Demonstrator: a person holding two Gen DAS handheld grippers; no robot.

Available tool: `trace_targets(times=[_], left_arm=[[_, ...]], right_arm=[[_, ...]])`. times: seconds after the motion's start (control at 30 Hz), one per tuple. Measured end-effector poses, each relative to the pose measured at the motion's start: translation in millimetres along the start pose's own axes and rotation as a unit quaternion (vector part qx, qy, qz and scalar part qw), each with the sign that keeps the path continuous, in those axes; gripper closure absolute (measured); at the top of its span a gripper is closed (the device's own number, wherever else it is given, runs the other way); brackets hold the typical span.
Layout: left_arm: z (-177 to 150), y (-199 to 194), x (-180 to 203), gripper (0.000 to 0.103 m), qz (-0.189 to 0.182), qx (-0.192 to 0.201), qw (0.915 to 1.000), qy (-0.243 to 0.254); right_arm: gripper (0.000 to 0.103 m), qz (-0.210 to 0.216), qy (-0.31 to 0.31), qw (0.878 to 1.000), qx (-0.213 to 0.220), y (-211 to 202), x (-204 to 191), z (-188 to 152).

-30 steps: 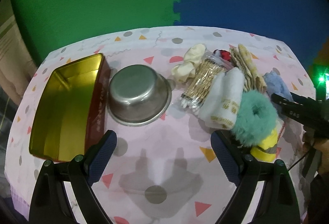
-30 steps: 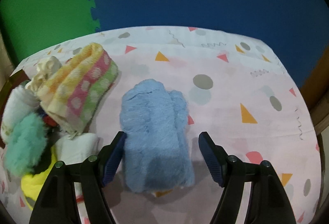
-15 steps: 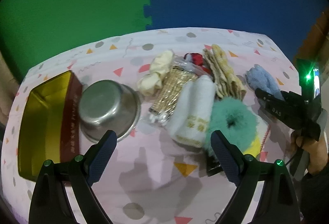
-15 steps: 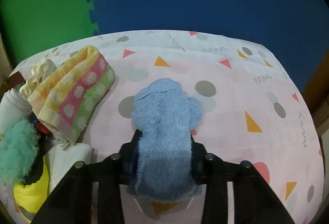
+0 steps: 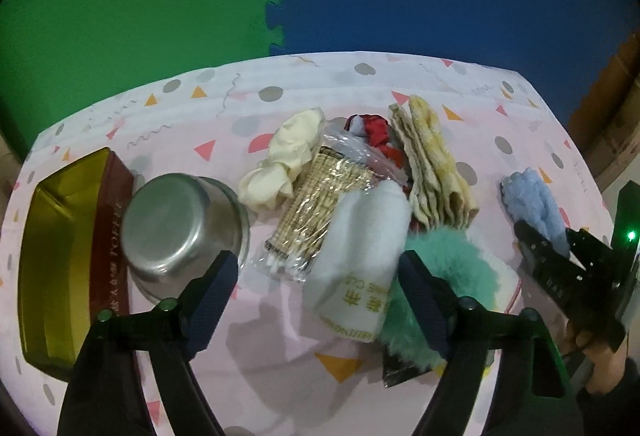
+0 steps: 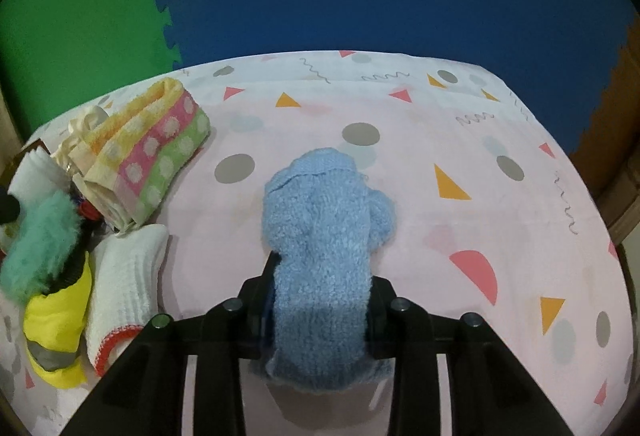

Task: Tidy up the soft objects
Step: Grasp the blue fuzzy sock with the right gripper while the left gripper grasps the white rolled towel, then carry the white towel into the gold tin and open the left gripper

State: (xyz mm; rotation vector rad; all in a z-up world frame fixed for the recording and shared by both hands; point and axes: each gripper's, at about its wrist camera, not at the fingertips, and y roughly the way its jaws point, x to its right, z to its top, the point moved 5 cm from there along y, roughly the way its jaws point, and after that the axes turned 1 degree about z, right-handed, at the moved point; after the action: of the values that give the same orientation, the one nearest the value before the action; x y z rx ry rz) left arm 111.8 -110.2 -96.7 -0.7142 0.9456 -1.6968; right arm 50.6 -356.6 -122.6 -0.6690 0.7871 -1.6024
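Observation:
My right gripper (image 6: 320, 292) is shut on a fluffy blue cloth (image 6: 324, 236), squeezed between its jaws just above the pink patterned tablecloth (image 6: 460, 140); it also shows at the right of the left wrist view (image 5: 534, 206). My left gripper (image 5: 316, 288) is open and empty, hovering over a white rolled towel (image 5: 364, 240) and a teal fluffy scrunchie (image 5: 436, 276). A striped dotted towel (image 6: 148, 152), a white sock (image 6: 120, 288) and a yellow cloth (image 6: 56, 328) lie left of the blue cloth.
A gold tin box (image 5: 64, 248) and a steel bowl (image 5: 180, 224) stand at the left. A bag of cotton swabs (image 5: 316, 204), a cream scrunchie (image 5: 284, 160), a red item (image 5: 372, 132) and a folded towel (image 5: 432, 164) lie mid-table. Foam wall behind.
My right gripper closed on the blue cloth and has raised it slightly. My left gripper swung right and closer to the pile of soft things, staying open.

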Motion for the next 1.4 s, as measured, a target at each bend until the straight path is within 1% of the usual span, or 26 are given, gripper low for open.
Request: trace_targets(times=[0.07,0.13,0.17,0.23,0.27,0.3,0.33,0.43,0.53,0.67,0.97,1.03,1.17,1.3,1.4], left_arm=[[2,3,4,0.028,-0.001,-0.001,1.0,0.007],[3,7,8,0.041,-0.008,-0.007,0.9998,0.018],[3,9,11,0.045,-0.015,-0.011,0.9996,0.021],[1,12,14,0.06,-0.026,-0.018,0.9993,0.021],[0,13,14,0.065,-0.032,-0.02,0.9991,0.02],[-1,13,15,0.075,-0.038,-0.023,0.9988,0.02],[-2,14,16,0.081,-0.043,-0.028,0.9985,0.02],[-6,12,15,0.086,-0.051,-0.031,0.9981,0.014],[-8,6,14,0.088,-0.058,-0.027,0.9979,0.011],[-10,-4,14,0.088,-0.06,-0.02,0.9978,0.021],[-14,-33,5,0.088,-0.059,-0.001,0.998,0.025],[-14,-39,1,0.088,-0.052,0.004,0.9984,0.022],[-10,-51,-19,0.088,-0.025,0.018,0.9995,0.01],[-3,-60,-52,0.088,0.005,0.027,0.9996,-0.009],[-1,-63,-84,0.088,0.029,0.028,0.9986,-0.034]], right_arm=[[0.069,-0.004,-0.004,1.0,0.0,0,-1,0],[0.069,-0.004,-0.004,1.0,0.0,0,-2,-1],[0.069,-0.003,-0.003,1.0,0.0,0,-2,-1],[0.069,-0.005,-0.005,1.0,0.0,0,-3,-1],[0.069,-0.006,-0.005,1.0,0.0,1,-3,-1],[0.069,-0.007,-0.005,1.0,0.0,0,-4,-1],[0.069,-0.007,-0.005,1.0,0.0,0,-5,-1],[0.069,-0.007,-0.005,1.0,0.0,0,-5,-1],[0.069,-0.006,-0.005,1.0,0.0,1,-5,-1],[0.068,-0.006,-0.005,1.0,0.0,0,-5,-1],[0.068,-0.006,-0.004,1.0,0.001,1,-6,-1],[0.068,-0.005,-0.004,1.0,0.001,1,-6,-1],[0.068,-0.006,-0.005,1.0,0.001,1,-6,-1],[0.068,-0.006,-0.005,1.0,0.001,1,-6,-1],[0.068,-0.005,-0.004,1.0,0.001,1,-6,-2]])
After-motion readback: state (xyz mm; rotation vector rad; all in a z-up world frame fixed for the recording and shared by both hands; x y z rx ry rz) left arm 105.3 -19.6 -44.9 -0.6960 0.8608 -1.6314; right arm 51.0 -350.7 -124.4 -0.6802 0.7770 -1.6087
